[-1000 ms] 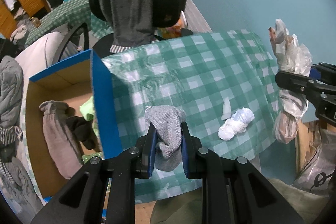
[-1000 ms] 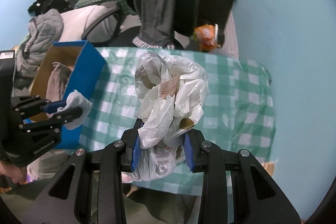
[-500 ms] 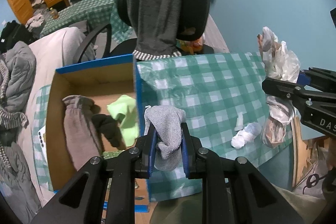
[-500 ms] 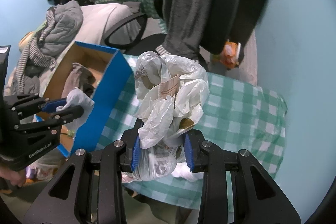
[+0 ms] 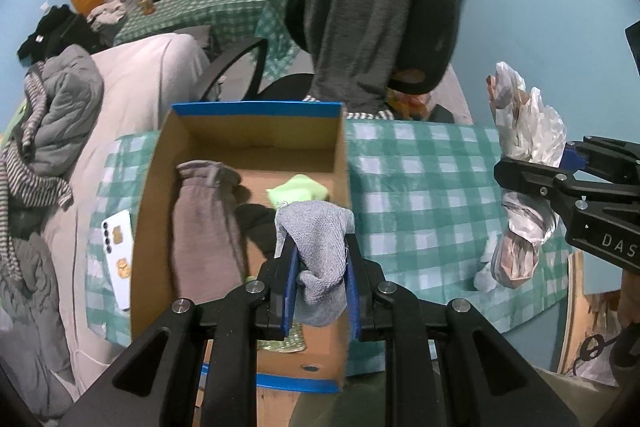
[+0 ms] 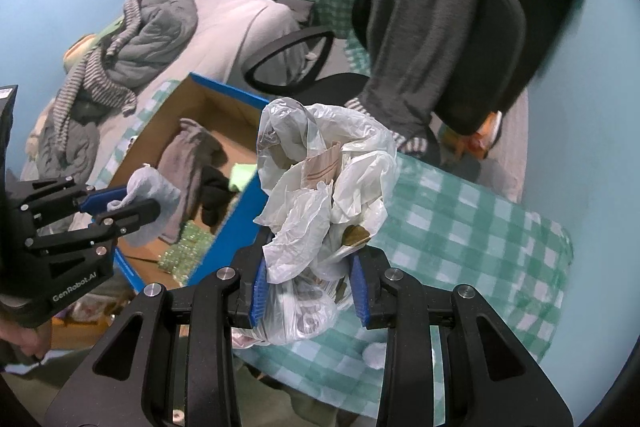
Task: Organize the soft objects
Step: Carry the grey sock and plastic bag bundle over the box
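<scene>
My left gripper (image 5: 320, 267) is shut on a grey knit sock (image 5: 316, 247) and holds it above the near right part of an open cardboard box with blue rim (image 5: 256, 107). Inside the box lie a brownish-grey cloth (image 5: 204, 223), a black item (image 5: 256, 227) and a lime-green cloth (image 5: 298, 189). My right gripper (image 6: 308, 291) is shut on a white plastic bag (image 6: 324, 187) stuffed with paper, held above the green checked table (image 6: 480, 227). The left gripper with the sock (image 6: 148, 199) shows in the right wrist view, the bag (image 5: 524, 155) in the left wrist view.
A black office chair draped with a grey garment (image 5: 360, 27) stands behind the table. A white wad (image 5: 486, 277) lies on the table near the bag. A white phone (image 5: 118, 255) lies left of the box. A bed with heaped clothes (image 5: 60, 115) is at the left.
My left gripper has carried the grey sock leftward from over the table to over the box. My right gripper, still holding the bag, has shifted left too.
</scene>
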Tool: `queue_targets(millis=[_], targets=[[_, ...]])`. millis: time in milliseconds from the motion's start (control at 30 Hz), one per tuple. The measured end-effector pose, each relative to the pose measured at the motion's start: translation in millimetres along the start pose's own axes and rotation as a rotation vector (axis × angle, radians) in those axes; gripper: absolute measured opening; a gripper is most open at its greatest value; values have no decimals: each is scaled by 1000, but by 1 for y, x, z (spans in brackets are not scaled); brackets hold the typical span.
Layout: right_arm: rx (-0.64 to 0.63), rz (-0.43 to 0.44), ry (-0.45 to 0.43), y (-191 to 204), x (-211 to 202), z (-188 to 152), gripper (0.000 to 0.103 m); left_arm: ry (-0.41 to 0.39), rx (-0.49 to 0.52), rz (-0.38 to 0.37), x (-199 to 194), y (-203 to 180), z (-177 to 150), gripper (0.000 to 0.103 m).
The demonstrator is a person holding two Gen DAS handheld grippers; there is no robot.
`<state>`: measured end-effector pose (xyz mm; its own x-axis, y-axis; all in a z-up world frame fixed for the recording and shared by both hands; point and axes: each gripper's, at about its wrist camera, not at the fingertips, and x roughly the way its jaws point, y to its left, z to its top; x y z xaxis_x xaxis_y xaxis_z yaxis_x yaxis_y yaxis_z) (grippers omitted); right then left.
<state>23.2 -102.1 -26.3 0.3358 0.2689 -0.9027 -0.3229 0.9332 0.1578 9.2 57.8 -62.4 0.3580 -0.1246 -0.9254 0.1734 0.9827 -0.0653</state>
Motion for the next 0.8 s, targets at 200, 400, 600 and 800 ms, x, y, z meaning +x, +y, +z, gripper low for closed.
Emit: queue_targets(millis=[200, 400, 600, 800], targets=[[-36, 34, 19, 20, 16, 14, 33, 0, -47, 25, 1, 27, -1, 21], [-68, 66, 47, 38, 35, 29, 33, 11, -86, 34, 7, 48, -1, 21], [-96, 97, 72, 56, 55, 45, 33, 27, -113, 37, 16, 67, 3, 21], [-97, 143, 114, 70, 78, 55, 33, 49, -127, 46, 33, 85, 7, 21]])
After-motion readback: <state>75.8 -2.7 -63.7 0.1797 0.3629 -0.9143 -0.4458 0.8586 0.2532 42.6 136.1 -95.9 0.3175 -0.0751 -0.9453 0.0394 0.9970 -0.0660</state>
